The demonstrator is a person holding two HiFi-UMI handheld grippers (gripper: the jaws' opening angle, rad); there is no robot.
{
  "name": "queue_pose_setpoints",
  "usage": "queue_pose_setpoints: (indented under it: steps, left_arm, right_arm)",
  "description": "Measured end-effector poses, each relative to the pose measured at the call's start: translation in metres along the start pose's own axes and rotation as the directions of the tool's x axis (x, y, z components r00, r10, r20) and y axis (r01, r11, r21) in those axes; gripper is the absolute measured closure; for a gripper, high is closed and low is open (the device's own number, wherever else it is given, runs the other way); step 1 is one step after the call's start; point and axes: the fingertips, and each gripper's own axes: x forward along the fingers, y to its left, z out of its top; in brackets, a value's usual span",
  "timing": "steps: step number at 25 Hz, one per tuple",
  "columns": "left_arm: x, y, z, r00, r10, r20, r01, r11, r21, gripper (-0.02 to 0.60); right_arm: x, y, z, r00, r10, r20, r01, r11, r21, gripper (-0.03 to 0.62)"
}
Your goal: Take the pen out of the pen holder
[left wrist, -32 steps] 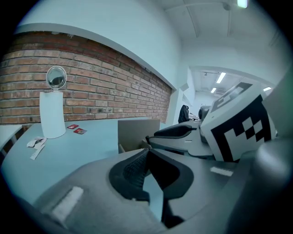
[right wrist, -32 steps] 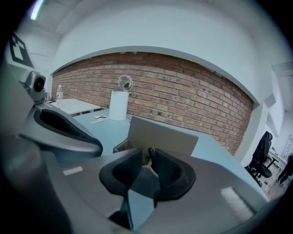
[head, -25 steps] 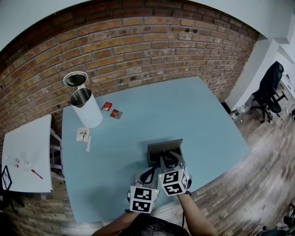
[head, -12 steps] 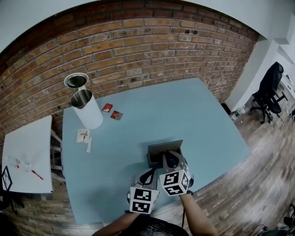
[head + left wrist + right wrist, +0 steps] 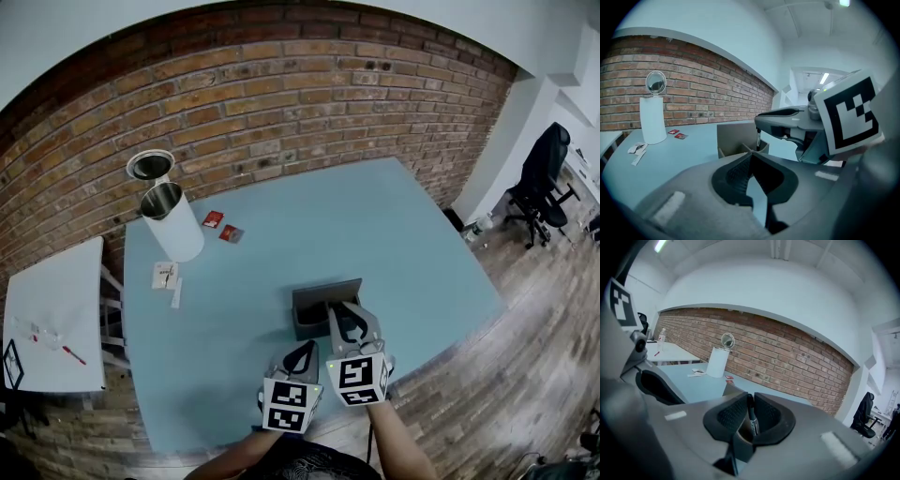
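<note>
The grey box-shaped pen holder (image 5: 314, 306) stands on the blue table (image 5: 394, 244), near its front edge. My right gripper (image 5: 349, 315) hovers just over the holder's right end, shut on a black pen (image 5: 751, 417) that stands upright between its pads. In the left gripper view the pen (image 5: 758, 139) hangs below the right gripper (image 5: 787, 117), its tip at the holder (image 5: 733, 136) rim. My left gripper (image 5: 301, 353) sits just in front of the holder, closer to me. Its jaws (image 5: 750, 157) meet with nothing between them.
A white cylinder container (image 5: 173, 225) with a round lid or mirror (image 5: 150, 165) behind it stands at the table's far left, by the brick wall. Red packets (image 5: 223, 228) and paper scraps (image 5: 167, 277) lie near it. A white side table (image 5: 56, 314) stands left, an office chair (image 5: 544, 178) far right.
My right gripper has drawn slightly up and back toward me from the holder, still shut on the pen. The left gripper has stayed put.
</note>
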Motion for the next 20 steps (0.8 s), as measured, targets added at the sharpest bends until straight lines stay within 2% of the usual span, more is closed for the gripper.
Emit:
queue_pose_setpoints:
  steps: [7, 10, 15, 20]
  left_arm:
    - [-0.006, -0.012, 0.0, 1.0, -0.002, 0.007, 0.002, 1.0, 0.014, 0.583]
    - [-0.007, -0.017, 0.003, 1.0, -0.002, 0.015, 0.001, 1.0, 0.024, 0.583]
    - [-0.011, -0.028, 0.009, 0.999, 0.001, 0.032, -0.002, 0.999, 0.042, 0.583]
    - [-0.018, -0.041, 0.012, 0.999, -0.001, 0.044, -0.002, 0.998, 0.058, 0.583]
  right_arm:
    - [-0.029, -0.007, 0.027, 0.996, -0.014, 0.092, 0.013, 1.0, 0.004, 0.546]
    - [-0.042, -0.009, 0.03, 0.994, -0.018, 0.109, 0.014, 0.999, 0.044, 0.546]
    - [-0.062, -0.009, 0.024, 0.994, -0.028, 0.106, 0.02, 0.997, 0.081, 0.546]
    - [-0.083, -0.006, 0.006, 0.997, -0.033, 0.075, 0.02, 0.987, 0.16, 0.546]
